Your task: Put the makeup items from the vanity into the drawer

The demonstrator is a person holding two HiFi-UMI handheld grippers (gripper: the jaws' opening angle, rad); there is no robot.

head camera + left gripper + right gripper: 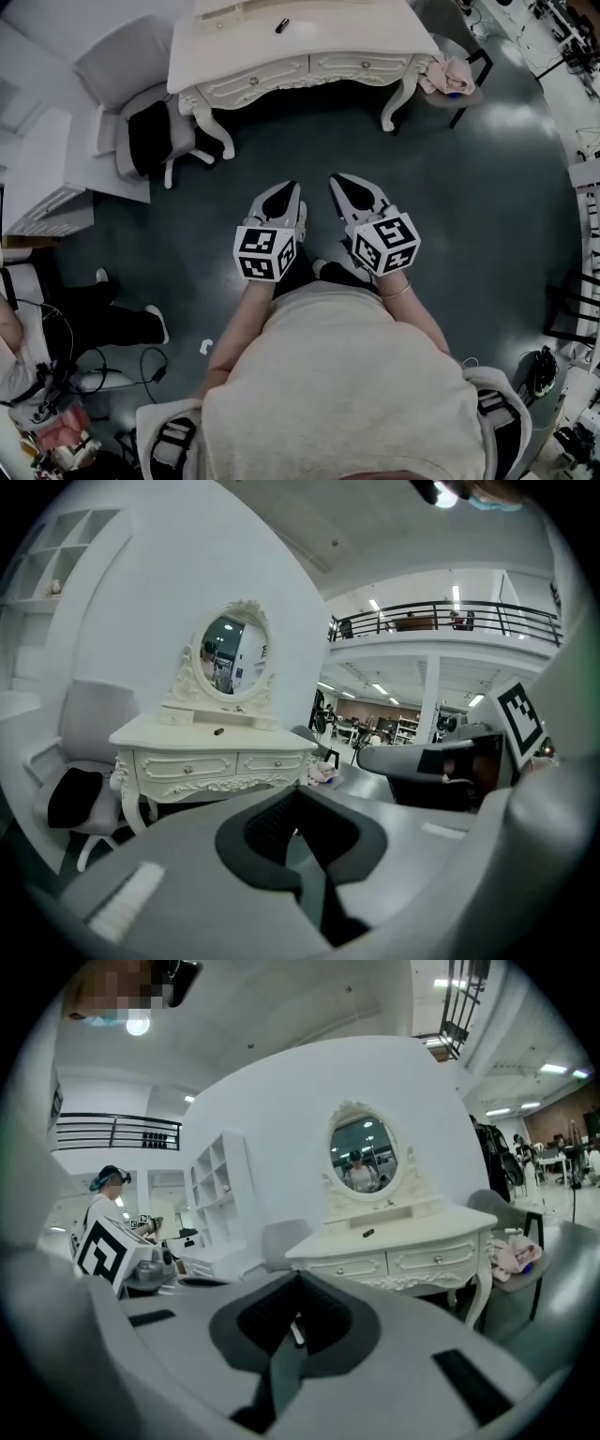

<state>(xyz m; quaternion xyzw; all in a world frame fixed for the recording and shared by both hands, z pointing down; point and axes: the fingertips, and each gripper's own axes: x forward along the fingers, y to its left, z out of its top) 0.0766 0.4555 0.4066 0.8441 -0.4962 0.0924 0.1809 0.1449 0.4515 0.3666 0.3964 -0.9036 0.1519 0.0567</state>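
Head view: left claw (289, 190) and right claw (340, 182) clenched empty; dark makeup item (281, 25) lies on vanity (347, 42).

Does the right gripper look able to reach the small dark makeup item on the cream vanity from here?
Probably not yet: the right gripper sits shut near the body, with dark floor between it and the cream carved vanity. Nothing blocks the small dark makeup item; stepping closer should do.

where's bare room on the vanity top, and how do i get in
The vanity top is mostly bare: free left and right of the small dark makeup item, to the front edge. The mirror base crowds the back. Approach over open floor in front; a chair flanks the left, a stool with pink cloth the right.
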